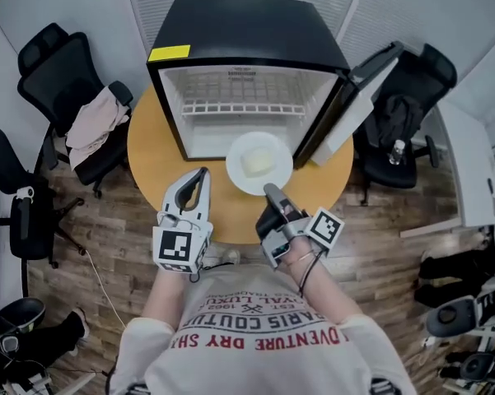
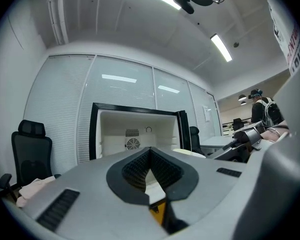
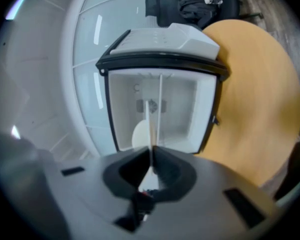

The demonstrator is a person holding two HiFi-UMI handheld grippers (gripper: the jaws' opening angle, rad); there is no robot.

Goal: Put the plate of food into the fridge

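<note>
A white plate (image 1: 273, 171) with a pale yellow block of food (image 1: 257, 162) is at the mouth of the open black mini fridge (image 1: 247, 31). My right gripper (image 1: 272, 192) is shut on the plate's near rim. In the right gripper view the plate (image 3: 141, 134) shows almost edge-on, pinched between the closed jaws of the right gripper (image 3: 151, 151), with the fridge's white inside (image 3: 179, 109) beyond. My left gripper (image 1: 202, 174) hovers over the table left of the plate, shut and holding nothing. In the left gripper view that gripper (image 2: 150, 150) points at the fridge (image 2: 135, 129); the plate (image 2: 189, 153) lies to its right.
The fridge stands on a round wooden table (image 1: 148, 155), its door (image 1: 358, 105) swung open to the right. A wire shelf (image 1: 243, 105) spans its upper half. Black office chairs stand at the left (image 1: 66, 89), with clothes on one, and at the right (image 1: 412, 113).
</note>
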